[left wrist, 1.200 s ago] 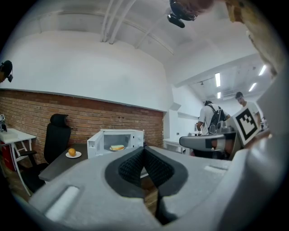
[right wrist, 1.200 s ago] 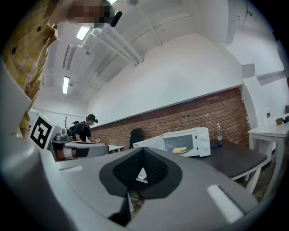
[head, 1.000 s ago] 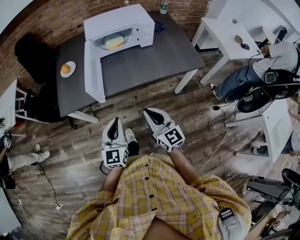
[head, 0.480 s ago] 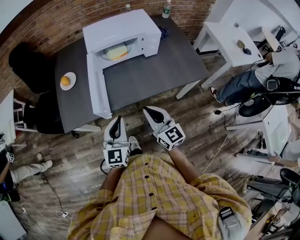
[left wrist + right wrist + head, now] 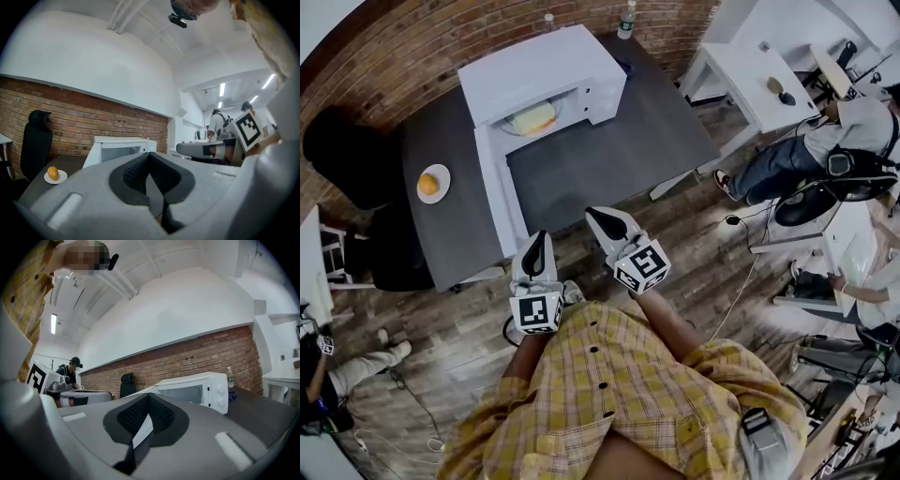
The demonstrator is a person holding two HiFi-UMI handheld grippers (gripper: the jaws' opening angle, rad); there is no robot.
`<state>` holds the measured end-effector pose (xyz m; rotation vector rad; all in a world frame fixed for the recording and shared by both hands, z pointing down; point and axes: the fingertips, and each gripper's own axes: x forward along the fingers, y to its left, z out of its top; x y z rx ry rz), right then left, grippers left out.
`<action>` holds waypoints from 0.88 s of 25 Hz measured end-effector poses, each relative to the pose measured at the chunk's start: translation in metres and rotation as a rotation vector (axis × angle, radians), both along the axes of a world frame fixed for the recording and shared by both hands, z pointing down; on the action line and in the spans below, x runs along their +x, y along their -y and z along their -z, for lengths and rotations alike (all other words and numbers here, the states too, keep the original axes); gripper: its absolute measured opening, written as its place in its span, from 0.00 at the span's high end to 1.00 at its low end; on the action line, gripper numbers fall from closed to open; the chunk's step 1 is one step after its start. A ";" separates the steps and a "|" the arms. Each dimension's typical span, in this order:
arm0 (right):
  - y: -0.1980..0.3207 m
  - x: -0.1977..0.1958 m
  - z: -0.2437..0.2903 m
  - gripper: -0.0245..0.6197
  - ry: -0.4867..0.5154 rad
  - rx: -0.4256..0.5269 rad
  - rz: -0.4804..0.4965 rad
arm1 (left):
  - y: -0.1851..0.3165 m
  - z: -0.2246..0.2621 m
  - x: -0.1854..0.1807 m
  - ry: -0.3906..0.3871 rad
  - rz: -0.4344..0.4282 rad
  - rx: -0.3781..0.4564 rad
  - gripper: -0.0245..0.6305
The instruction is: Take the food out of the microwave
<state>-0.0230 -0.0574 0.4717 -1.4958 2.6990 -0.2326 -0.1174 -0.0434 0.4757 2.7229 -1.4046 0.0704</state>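
Observation:
A white microwave [image 5: 546,66] stands on the dark table [image 5: 628,141] with its door [image 5: 500,202] swung open toward me. Inside lies pale yellow food on a plate [image 5: 532,119]. My left gripper [image 5: 534,246] hangs at the table's near edge, just by the door's end. It is shut and holds nothing. My right gripper [image 5: 598,217] is over the table's near edge, also shut and holding nothing. The microwave [image 5: 123,143] shows ahead of the left gripper [image 5: 151,157] in the left gripper view. It [image 5: 197,385] shows to the right of the right gripper [image 5: 149,399] in the right gripper view.
An orange on a small white plate [image 5: 432,183] sits on the table's left part. A water bottle [image 5: 626,19] stands behind the microwave. A black office chair [image 5: 347,159] is at the left. White desks [image 5: 750,66] and a seated person [image 5: 825,141] are at the right.
Both grippers have moved forward together toward the table and the open microwave. They went from over the wooden floor to the table's near edge. Their jaws stayed shut.

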 end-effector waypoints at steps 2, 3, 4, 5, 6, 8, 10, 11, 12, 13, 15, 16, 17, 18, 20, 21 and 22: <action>0.009 -0.004 -0.001 0.96 -0.006 -0.004 -0.004 | 0.008 0.000 -0.002 -0.007 -0.010 -0.002 0.96; 0.012 -0.005 -0.001 0.96 -0.010 -0.005 -0.008 | 0.011 0.000 -0.003 -0.011 -0.015 -0.003 0.96; 0.015 -0.006 -0.002 0.96 -0.014 -0.006 -0.012 | 0.013 -0.001 -0.002 -0.016 -0.022 -0.004 0.96; 0.017 -0.005 -0.002 0.96 -0.020 -0.008 -0.017 | 0.014 0.000 0.000 -0.020 -0.032 -0.004 0.96; 0.019 -0.005 -0.002 0.96 -0.024 -0.010 -0.020 | 0.015 0.000 0.002 -0.024 -0.042 -0.003 0.96; 0.023 -0.005 -0.001 0.96 -0.029 -0.013 -0.023 | 0.018 0.001 0.005 -0.035 -0.056 -0.007 0.96; 0.029 -0.004 -0.001 0.96 -0.032 -0.015 -0.024 | 0.021 0.002 0.008 -0.038 -0.063 -0.011 0.96; 0.033 -0.003 -0.002 0.96 -0.034 -0.017 -0.024 | 0.023 0.001 0.009 -0.038 -0.063 -0.014 0.96; 0.036 -0.002 -0.002 0.96 -0.035 -0.018 -0.024 | 0.027 0.000 0.011 -0.042 -0.060 -0.021 0.96; 0.041 0.000 -0.003 0.96 -0.038 -0.019 -0.024 | 0.031 0.000 0.012 -0.048 -0.054 -0.027 0.96; 0.049 0.003 -0.006 0.96 -0.046 -0.019 -0.017 | 0.040 0.000 0.015 -0.058 -0.037 -0.034 0.96; 0.052 0.004 -0.007 0.96 -0.048 -0.019 -0.008 | 0.044 0.000 0.016 -0.058 -0.026 -0.035 0.96; 0.056 0.006 -0.007 0.96 -0.048 -0.019 0.002 | 0.047 0.000 0.019 -0.056 -0.016 -0.035 0.96; 0.059 0.007 -0.007 0.96 -0.046 -0.019 0.011 | 0.049 0.000 0.021 -0.051 -0.006 -0.034 0.96; 0.068 0.012 -0.007 0.96 -0.039 -0.016 0.026 | 0.055 0.000 0.027 -0.041 0.011 -0.030 0.96; 0.074 0.015 -0.008 0.96 -0.037 -0.015 0.034 | 0.058 0.001 0.030 -0.036 0.020 -0.028 0.96; 0.079 0.017 -0.010 0.96 -0.035 -0.015 0.041 | 0.061 0.000 0.032 -0.034 0.031 -0.027 0.96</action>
